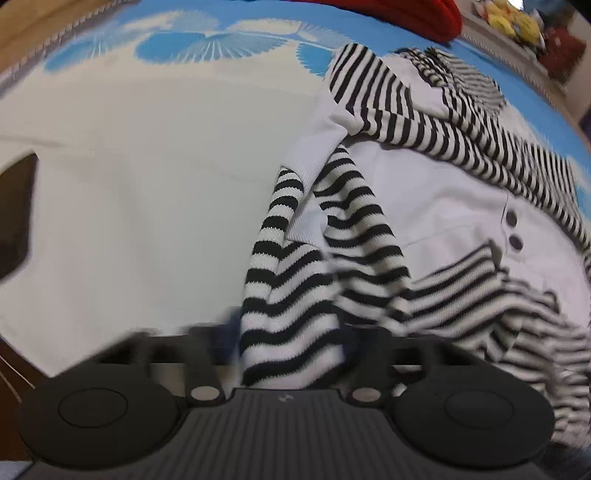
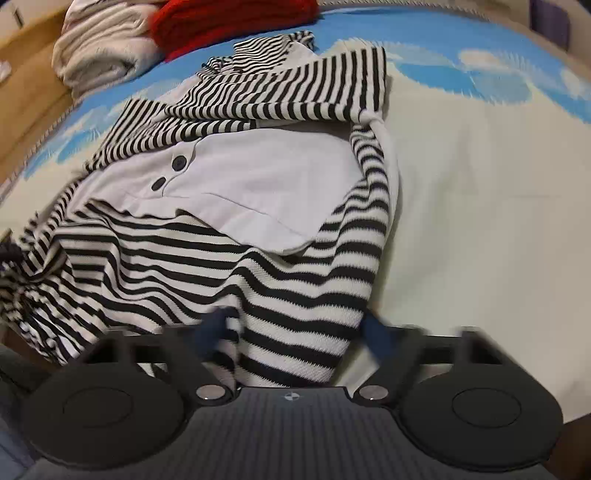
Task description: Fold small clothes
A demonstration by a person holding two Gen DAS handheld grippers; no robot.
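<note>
Striped garment [image 1: 295,295]: black-and-white knit with plain white panels and 2 dark buttons [image 1: 512,230], lying crumpled on a bedsheet [image 1: 147,184] that is white in the middle with blue fan-patterned borders. Seen from both wrist views.

Left gripper [image 1: 291,343]: fingers drawn in narrow, with a bunched fold of the striped knit filling the gap between them. The fingertips are blurred, so the fingers appear to pinch the fabric. The cloth hangs straight ahead of the fingers and runs away from them toward a striped sleeve [image 1: 369,96] folded across the far part of the garment. The buttons lie ahead and to the right of the fingers. Bare white sheet lies to the left of the fingers.

Right gripper [image 2: 295,328]: fingers narrow, blue pads [image 2: 216,328] set against both sides of a fold of striped knit, gripping it. The white buttoned panel [image 2: 258,177] lies just ahead of the fingers, its buttons ahead and left. Bare sheet lies to the right of the fingers.

Other items: a red knitted piece [image 2: 229,22] and a pale folded cloth [image 2: 99,44] lie beyond the garment, far ahead and left of the right fingers. Yellow soft items [image 1: 513,18] sit at the far right edge of the left view.
</note>
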